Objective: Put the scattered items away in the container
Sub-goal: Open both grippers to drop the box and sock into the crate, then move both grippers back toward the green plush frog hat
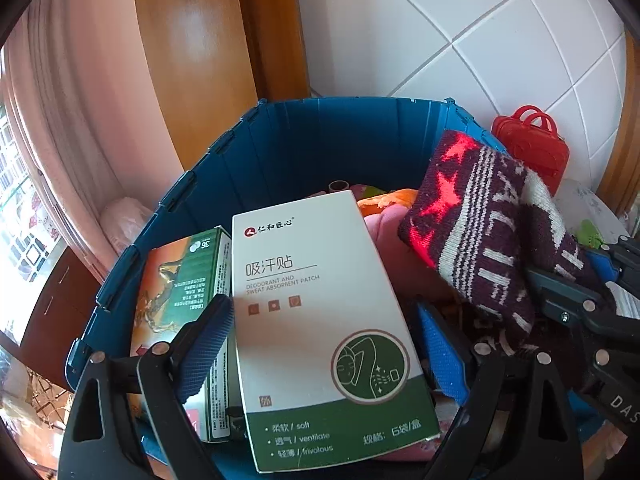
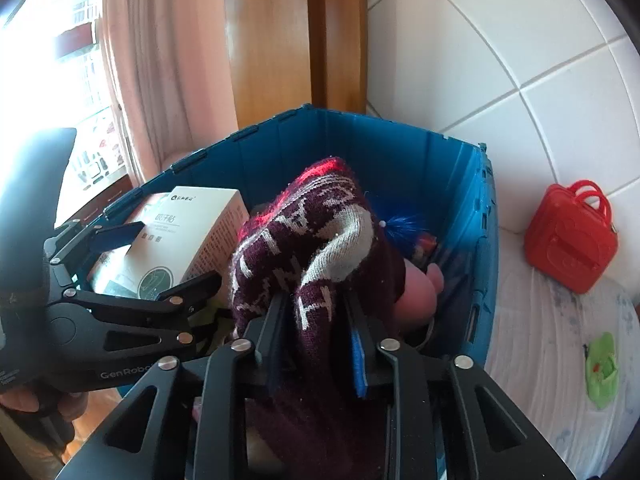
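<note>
A blue container (image 1: 320,132) (image 2: 400,160) holds several items. A white and green patch box (image 1: 320,320) (image 2: 192,232) lies inside it on a green and orange box (image 1: 188,276). My left gripper (image 1: 322,306) (image 2: 160,260) stands wide open astride the white box, and its pads do not press on it. A maroon knitted sock (image 1: 472,240) (image 2: 320,220) with red and white pattern droops over the container's contents. It runs between the fingers of my right gripper (image 2: 316,304) (image 1: 580,280), whose jaws stand apart and slack around it.
A red toy bag (image 2: 568,240) (image 1: 532,144) and a small green item (image 2: 602,368) lie on the white cloth right of the container. A pink object (image 2: 416,292) and blue bristles (image 2: 400,224) sit inside. A wooden frame, pink curtain and tiled wall stand behind.
</note>
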`<action>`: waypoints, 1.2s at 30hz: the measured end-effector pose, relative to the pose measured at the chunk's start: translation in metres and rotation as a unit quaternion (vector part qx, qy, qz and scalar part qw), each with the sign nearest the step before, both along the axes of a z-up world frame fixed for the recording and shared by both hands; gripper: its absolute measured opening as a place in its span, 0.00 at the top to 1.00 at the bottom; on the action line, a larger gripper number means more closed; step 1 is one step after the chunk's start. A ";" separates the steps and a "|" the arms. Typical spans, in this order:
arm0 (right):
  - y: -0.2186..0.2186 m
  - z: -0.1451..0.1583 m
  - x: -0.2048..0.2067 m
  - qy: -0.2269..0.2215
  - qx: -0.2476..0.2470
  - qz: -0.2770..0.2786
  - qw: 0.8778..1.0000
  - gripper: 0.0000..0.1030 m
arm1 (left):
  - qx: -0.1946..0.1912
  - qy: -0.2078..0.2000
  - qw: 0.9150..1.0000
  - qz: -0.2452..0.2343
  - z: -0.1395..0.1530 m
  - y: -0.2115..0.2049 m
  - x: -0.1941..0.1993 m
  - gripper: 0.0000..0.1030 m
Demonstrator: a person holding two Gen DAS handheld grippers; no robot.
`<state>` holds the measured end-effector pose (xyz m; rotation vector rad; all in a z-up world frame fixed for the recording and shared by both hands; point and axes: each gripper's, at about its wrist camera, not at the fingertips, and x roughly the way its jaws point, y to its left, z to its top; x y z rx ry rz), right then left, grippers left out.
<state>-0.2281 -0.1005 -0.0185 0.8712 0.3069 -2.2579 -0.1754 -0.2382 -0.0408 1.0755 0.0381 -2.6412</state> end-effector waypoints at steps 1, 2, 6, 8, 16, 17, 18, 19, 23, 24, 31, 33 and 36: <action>0.001 0.001 0.000 0.002 -0.001 -0.004 1.000 0.51 | 0.001 0.005 1.000 0.000 0.003 0.001 0.004 0.12; 0.003 0.001 0.001 0.006 -0.002 -0.008 1.000 0.42 | 0.004 0.012 1.000 0.000 0.006 0.001 0.008 0.12; 0.010 0.010 0.011 0.017 -0.008 -0.014 1.000 0.09 | 0.012 0.035 0.999 0.009 0.018 -0.003 0.027 0.12; 0.015 0.013 0.015 0.019 -0.010 -0.018 1.000 0.02 | 0.017 0.047 0.998 0.024 0.022 -0.007 0.037 0.10; 0.040 0.020 0.046 0.044 -0.018 -0.027 0.998 0.00 | 0.026 0.106 0.993 0.053 0.029 -0.012 0.075 0.03; 0.045 0.020 0.050 0.045 -0.023 -0.031 0.998 0.00 | 0.029 0.108 0.992 0.055 0.028 -0.012 0.077 0.03; 0.049 0.021 0.052 0.045 -0.027 -0.033 0.998 0.00 | 0.032 0.112 0.992 0.057 0.028 -0.013 0.079 0.03; 0.054 0.021 0.055 0.046 -0.034 -0.035 0.998 0.00 | 0.035 0.114 0.991 0.060 0.027 -0.013 0.079 0.03; 0.076 0.023 0.065 0.053 -0.047 -0.036 0.997 0.00 | 0.056 0.135 0.987 0.072 0.032 -0.003 0.095 0.03; 0.083 0.024 0.067 0.055 -0.049 -0.037 0.997 0.00 | 0.055 0.138 0.986 0.075 0.034 0.003 0.098 0.03; 0.166 0.023 0.074 0.053 -0.079 -0.059 0.994 0.00 | 0.052 0.174 0.982 0.061 0.051 0.091 0.123 0.03; 0.198 0.024 0.078 0.061 -0.076 -0.066 0.993 0.00 | 0.052 0.180 0.981 0.052 0.054 0.126 0.125 0.03; 0.262 0.024 0.083 0.070 -0.074 -0.088 0.991 0.00 | 0.053 0.185 0.981 0.026 0.056 0.187 0.122 0.03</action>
